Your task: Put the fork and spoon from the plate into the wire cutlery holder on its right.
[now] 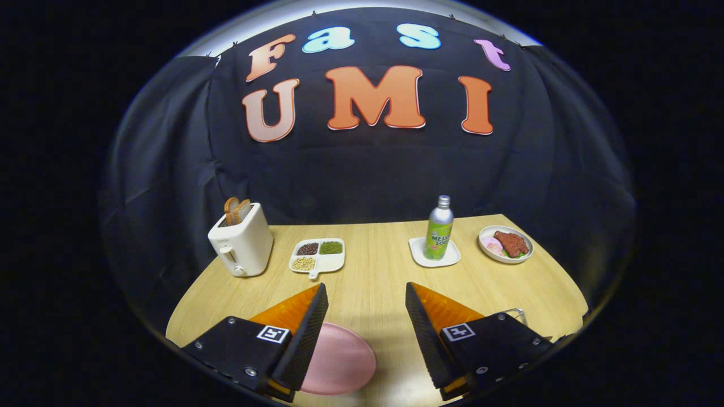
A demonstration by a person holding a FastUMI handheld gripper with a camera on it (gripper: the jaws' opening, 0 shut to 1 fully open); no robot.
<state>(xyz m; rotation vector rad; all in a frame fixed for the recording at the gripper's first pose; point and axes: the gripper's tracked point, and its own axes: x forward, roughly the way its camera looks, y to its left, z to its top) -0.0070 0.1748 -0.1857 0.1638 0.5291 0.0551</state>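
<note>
Tongs (366, 305) sit wide apart in our grip, nothing between the two fingers but bare table (373, 265). We see both fingers level with each other, held above the wood and aimed toward the far side of the table.

We take the pink plate (339, 362) as our landmark. It lies under and just inside the left finger (308, 333), partly hidden by it, and the part of it we can see is bare; we cannot make out a fork or spoon on it. To the plate's right, behind the right finger (424, 333), a thin loop of wire (516, 312) pokes up; it may be the holder's rim, but we cannot tell more.

Beyond the plate to the left stands a white toaster (242, 244) with two slices of toast (237, 210) upright in its slots. Just right of the toaster is a divided white dish (318, 256) with dark beans, green bits and pale beans, each in its own compartment. Beyond the plate to the right, a green bottle (439, 229) stands upright on a small white tray (434, 254). Right of that again is a white bowl (505, 244) holding a reddish piece of meat with pink slices beside it.
</note>
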